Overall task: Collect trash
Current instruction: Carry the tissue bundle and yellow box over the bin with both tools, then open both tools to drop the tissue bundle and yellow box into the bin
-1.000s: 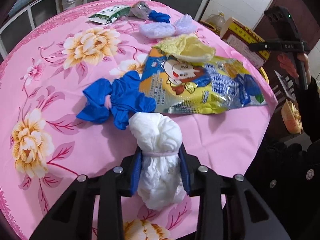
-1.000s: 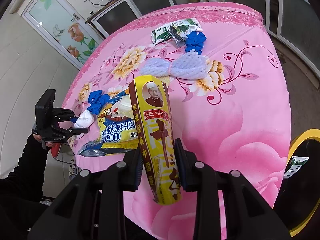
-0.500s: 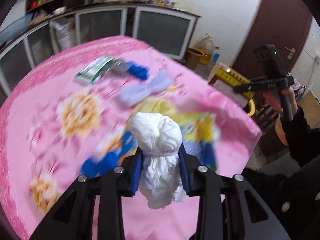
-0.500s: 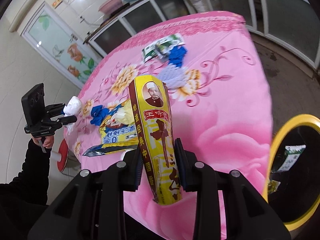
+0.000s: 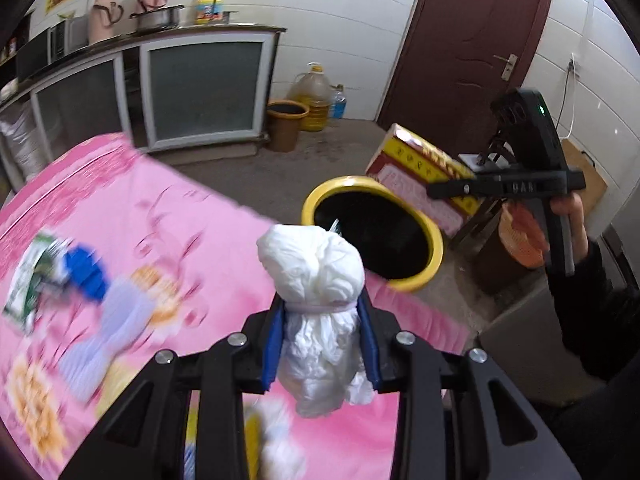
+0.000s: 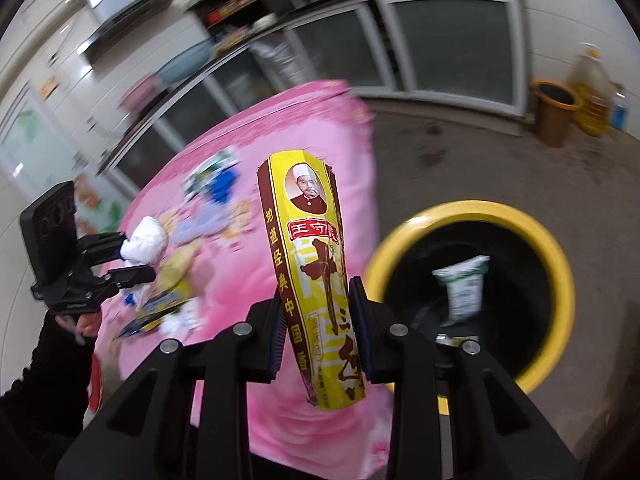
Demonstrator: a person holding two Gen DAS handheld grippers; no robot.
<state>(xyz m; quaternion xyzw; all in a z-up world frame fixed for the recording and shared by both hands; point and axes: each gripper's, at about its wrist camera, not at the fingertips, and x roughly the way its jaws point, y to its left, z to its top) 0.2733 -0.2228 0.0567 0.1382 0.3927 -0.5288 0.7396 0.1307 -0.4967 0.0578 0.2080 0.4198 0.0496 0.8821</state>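
Plastic, white and crumpled, fills our left claw: this knotted white bag is pinched just under the thin band at its waist, with the puffy head above the pads. We judge it very light and soft, so it compresses and can slide; the tied waist is the best place to hold. Our right claw clamps the yellow spice packet across its lower part, and the long top stands free. It looks thin and glossy, maybe slippery, and it would bend if gripped at the tip. Beyond the pink tabletop edge, the yellow-rimmed bin waits on the floor, already with a small packet inside.
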